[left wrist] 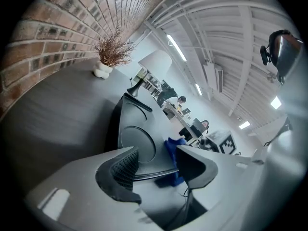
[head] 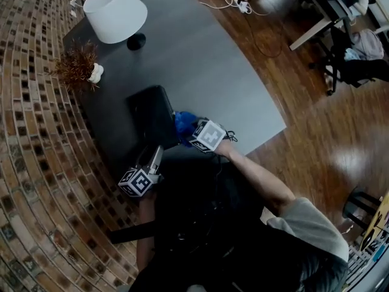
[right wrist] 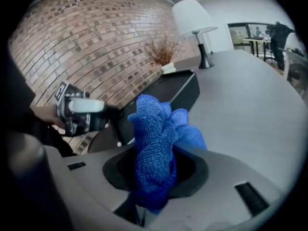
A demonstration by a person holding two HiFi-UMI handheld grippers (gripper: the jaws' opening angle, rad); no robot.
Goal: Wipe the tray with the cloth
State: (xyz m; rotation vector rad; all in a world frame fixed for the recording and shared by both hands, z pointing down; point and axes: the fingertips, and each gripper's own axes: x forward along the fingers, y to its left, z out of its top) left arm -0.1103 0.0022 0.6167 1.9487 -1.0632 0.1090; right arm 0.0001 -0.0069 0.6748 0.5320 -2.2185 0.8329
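Observation:
A black tray (head: 149,114) with round recesses lies on the grey table (head: 213,59), close to the brick wall. My left gripper (head: 155,155) meets the tray's near end. In the left gripper view that end of the tray (left wrist: 137,138) fills the gap between the jaws of the left gripper (left wrist: 156,166), which are shut on it. My right gripper (head: 193,128) is shut on a bunched blue cloth (head: 182,121) at the tray's right side. In the right gripper view the cloth (right wrist: 154,134) stands up out of the right gripper (right wrist: 156,170), with the tray (right wrist: 178,88) just beyond it.
A white-shaded lamp (head: 115,11) stands at the table's far end. A dried plant in a white vase (head: 79,66) sits by the brick wall (head: 30,132). The table's right edge (head: 267,111) drops to a wooden floor with cables and chairs.

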